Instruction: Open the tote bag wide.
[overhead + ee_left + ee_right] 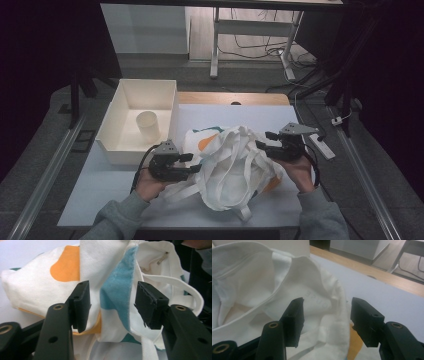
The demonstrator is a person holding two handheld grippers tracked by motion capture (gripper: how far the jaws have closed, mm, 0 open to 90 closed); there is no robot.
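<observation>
The tote bag (230, 167) lies crumpled on the worktop (110, 190) between the two tools. Left tool (192, 163) spread, fabric between its jaws unpinched. Right tool (265, 141) spread beside the bag's rim. Judgement: bag released; straightening and any folding remain.

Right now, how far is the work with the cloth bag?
The cloth bag lies crumpled on the table, mouth loosely open. Left gripper and right gripper sit at its two sides, jaws open, fabric between them but not pinched. The cup stands in the box; what is left cannot be told.
</observation>
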